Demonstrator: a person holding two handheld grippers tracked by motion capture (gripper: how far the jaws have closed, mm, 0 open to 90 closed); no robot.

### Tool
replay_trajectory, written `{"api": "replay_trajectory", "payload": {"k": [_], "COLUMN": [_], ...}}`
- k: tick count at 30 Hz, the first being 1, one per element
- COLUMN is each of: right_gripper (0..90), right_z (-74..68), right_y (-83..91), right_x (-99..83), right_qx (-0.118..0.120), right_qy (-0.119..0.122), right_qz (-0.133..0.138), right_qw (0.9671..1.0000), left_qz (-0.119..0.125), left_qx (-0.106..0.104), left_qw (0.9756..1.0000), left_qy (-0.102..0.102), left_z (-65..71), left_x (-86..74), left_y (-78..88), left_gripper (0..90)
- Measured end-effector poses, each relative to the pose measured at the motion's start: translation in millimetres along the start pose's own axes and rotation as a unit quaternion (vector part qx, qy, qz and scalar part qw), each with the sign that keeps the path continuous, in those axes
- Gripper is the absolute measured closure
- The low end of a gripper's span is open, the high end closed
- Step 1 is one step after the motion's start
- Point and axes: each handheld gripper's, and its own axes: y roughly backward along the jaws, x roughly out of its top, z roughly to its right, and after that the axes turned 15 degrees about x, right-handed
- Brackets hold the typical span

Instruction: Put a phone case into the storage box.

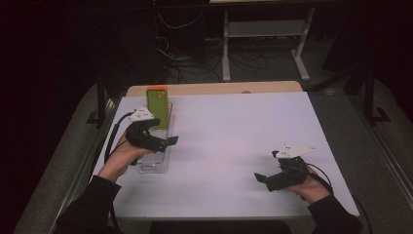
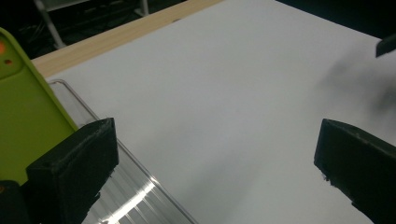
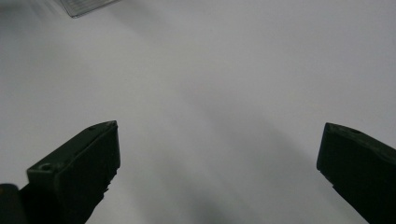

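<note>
Nothing fancy here tbh. Long clear ribbed plastic tray (image 1: 155, 166) lying flat, lengthwise front to back. Standing up at that tray's far end: a lime-green phone case with an orange top edge (image 1: 159, 105), back facing the camera. Can't tell how much it's leaning. Under the tray and stretching well off to its right, a plain white matte table sheet (image 1: 234, 141). Just past the tray's far end, a strip of pale bare wood table edge (image 1: 219, 88). Way beyond the tray, on the dark floor, a white metal frame stand (image 1: 263, 29) plus a messy tangle of black cables (image 1: 195, 68).
</note>
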Motion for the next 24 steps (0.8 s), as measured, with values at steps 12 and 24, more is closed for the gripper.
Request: {"api": "replay_trajectory", "payload": {"k": [12,24], "right_gripper": [0.0,0.0], "right_z": [-1.8,-3.0], "right_y": [2.9,4.1], "right_x": [3.8,4.5], "right_qx": [0.004,0.007], "right_qy": [0.005,0.010], "right_qz": [0.003,0.002], "right_qw": [1.0000,0.9999], "left_qz": [0.004,0.010], "left_qx": [-0.018,-0.023], "left_qw": [0.9997,0.9997], "left_qy": [-0.013,-0.005], "left_z": [11.5,14.0], "left_x": [-31.0,-58.3], "left_y": [12.3,22.4], "left_gripper": [0.0,0.0]}}
